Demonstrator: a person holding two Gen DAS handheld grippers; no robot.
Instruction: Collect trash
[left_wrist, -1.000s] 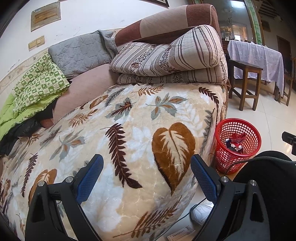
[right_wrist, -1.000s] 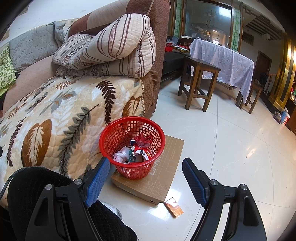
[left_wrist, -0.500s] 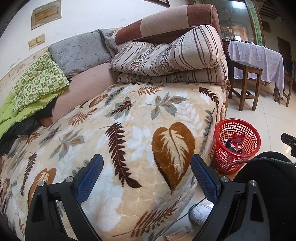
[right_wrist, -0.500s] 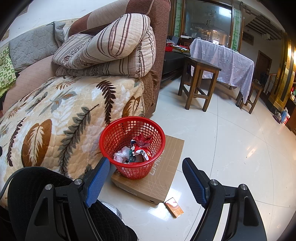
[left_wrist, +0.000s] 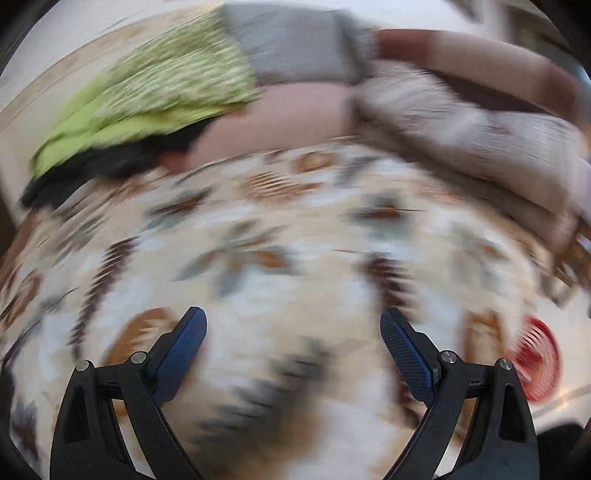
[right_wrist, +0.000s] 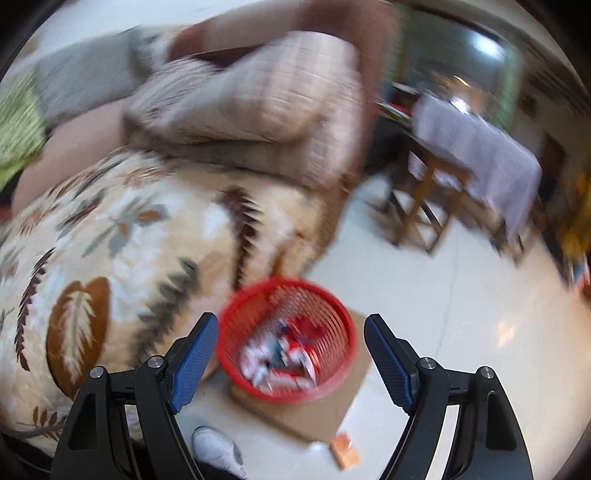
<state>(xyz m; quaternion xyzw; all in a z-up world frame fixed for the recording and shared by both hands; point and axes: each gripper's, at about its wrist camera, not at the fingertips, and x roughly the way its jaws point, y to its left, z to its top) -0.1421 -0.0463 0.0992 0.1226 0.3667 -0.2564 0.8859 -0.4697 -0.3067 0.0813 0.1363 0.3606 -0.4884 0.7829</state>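
Left gripper (left_wrist: 293, 325): jaws spread wide, nothing between the blue pads, held above the leaf-print blanket (left_wrist: 280, 258). View badly smeared, detail lost. Beyond the blanket's far edge: green patterned cloth (left_wrist: 155, 92) at the far left, grey quilted cushion (left_wrist: 291, 44) beside it, striped pillow (left_wrist: 480, 136) toward the far right. Red basket (left_wrist: 537, 360) glimpsed off the blanket's right edge, down on the floor (only a red blur here).

Right gripper (right_wrist: 291, 332): jaws also wide apart, empty, held above the red basket (right_wrist: 288, 339), which appears between the two fingers but clear of both pads. Basket upright, part-filled with crumpled wrappers (right_wrist: 284, 358) in red and white (individual pieces not readable). Basket on the near-left corner of a flat cardboard box (right_wrist: 325, 406) lying on the pale tiled floor (right_wrist: 461, 332). Small orange packet (right_wrist: 345, 450) on the floor just off the box's near corner. White shoe (right_wrist: 216, 448) on the floor at the bottom edge. Blanket-covered couch just left of the basket, striped pillows stacked at its far end. Wooden table (right_wrist: 461, 166) under a pale cloth well apart, far right.
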